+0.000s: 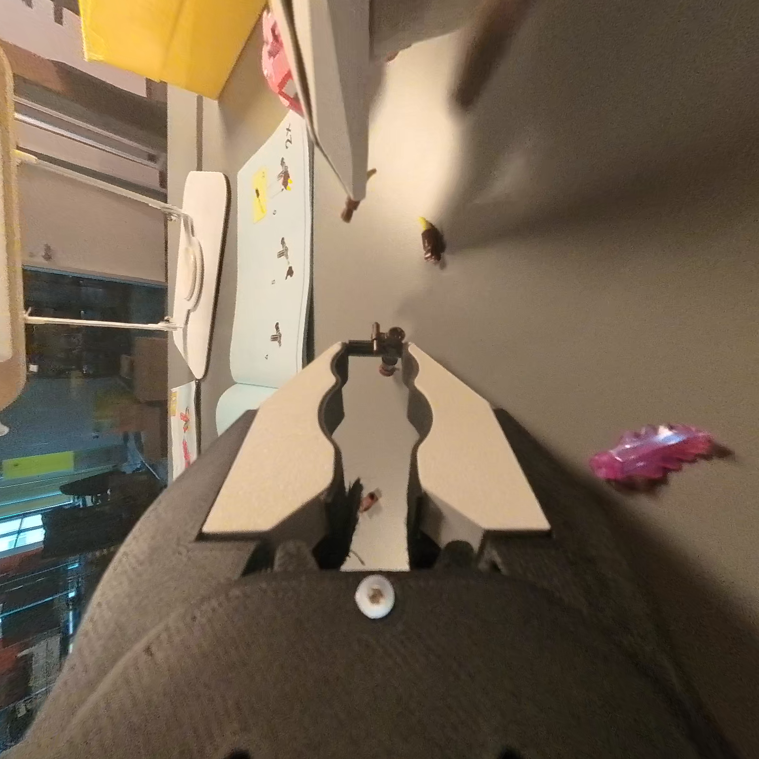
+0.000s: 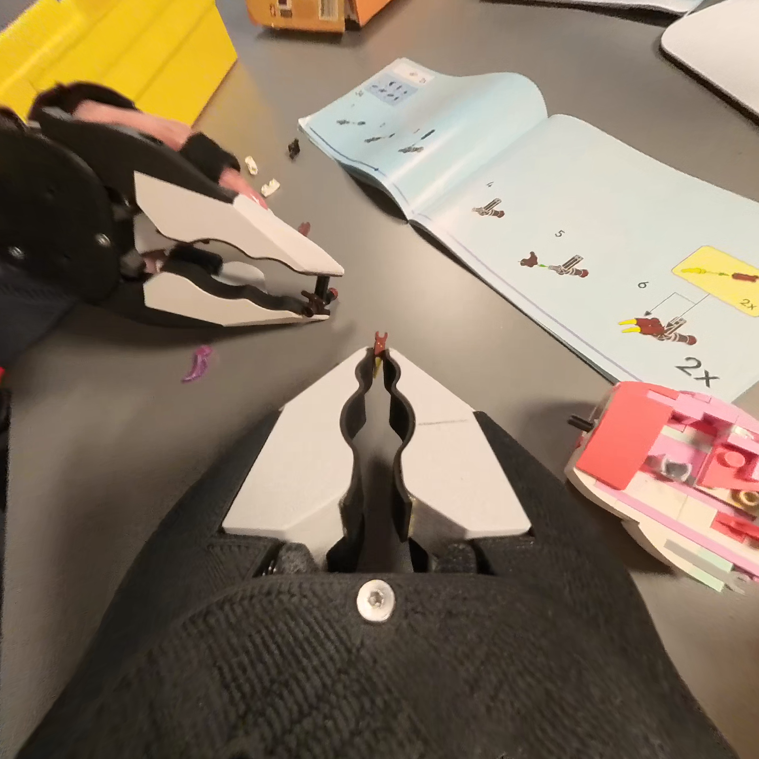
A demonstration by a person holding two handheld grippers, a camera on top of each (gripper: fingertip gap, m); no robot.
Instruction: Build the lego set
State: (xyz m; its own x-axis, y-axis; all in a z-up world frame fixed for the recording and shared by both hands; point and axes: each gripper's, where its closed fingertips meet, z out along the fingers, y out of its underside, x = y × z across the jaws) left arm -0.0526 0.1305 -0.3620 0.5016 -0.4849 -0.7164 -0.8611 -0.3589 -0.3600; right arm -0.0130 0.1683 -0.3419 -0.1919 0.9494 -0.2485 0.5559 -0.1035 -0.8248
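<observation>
My left gripper (image 2: 318, 297) clamps dark brown rod assembly (image 1: 384, 349) crosswise at fingertips, jaws part-spread around it, above grey table (image 1: 575, 328). My right gripper (image 2: 380, 353) pinches small red claw piece (image 2: 380, 343), forked end poking forward, yellow tip between pads. Two parts near, apart, not joined. Open booklet (image 2: 534, 205) toward far right edge. Pink brick model (image 2: 677, 472) just right of right gripper. Purple clear piece (image 2: 199, 363) below left gripper. Second brown-yellow claw (image 1: 431, 242) loose on table beyond left gripper. Yellow box (image 2: 123, 53) at far left corner.
</observation>
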